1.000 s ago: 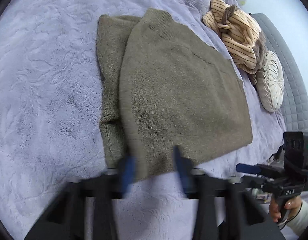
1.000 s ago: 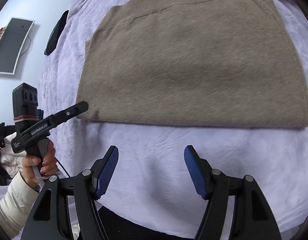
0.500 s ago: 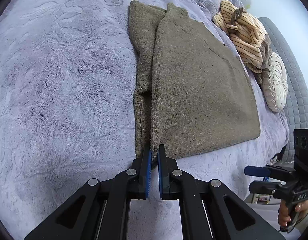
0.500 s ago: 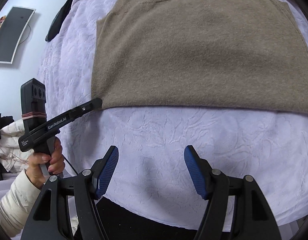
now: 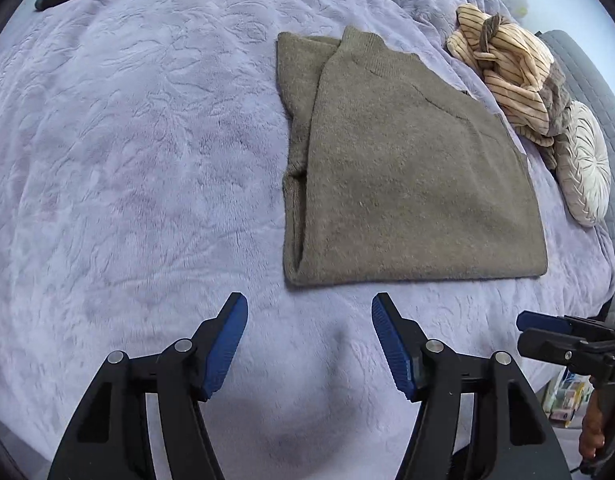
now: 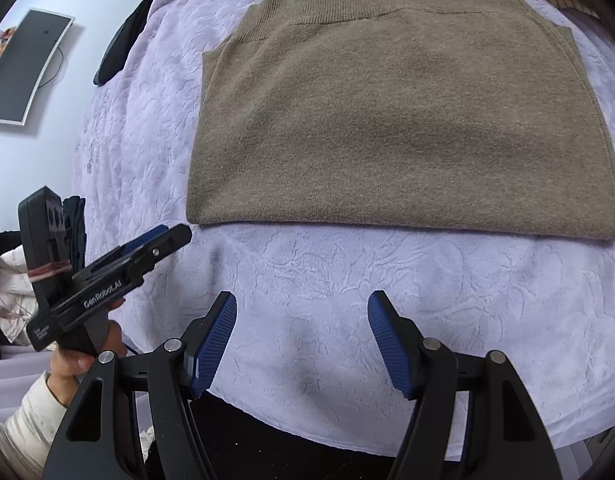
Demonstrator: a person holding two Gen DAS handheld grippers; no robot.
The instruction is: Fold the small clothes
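A brown knit sweater lies flat on the lilac bed cover, folded in half with its sleeves tucked along the left edge. It also fills the upper part of the right wrist view. My left gripper is open and empty, just in front of the sweater's near left corner. My right gripper is open and empty, short of the sweater's near edge. The left gripper shows at the left of the right wrist view, and the right gripper shows at the right of the left wrist view.
A striped beige garment is heaped at the far right of the bed, beside a round cream cushion. A dark object lies at the bed's far left edge. A monitor hangs on the wall.
My left gripper was shut at the sweater's near left corner half a second ago; it has opened and drawn back. The right gripper stayed open, and the sweater has shifted right in its view.
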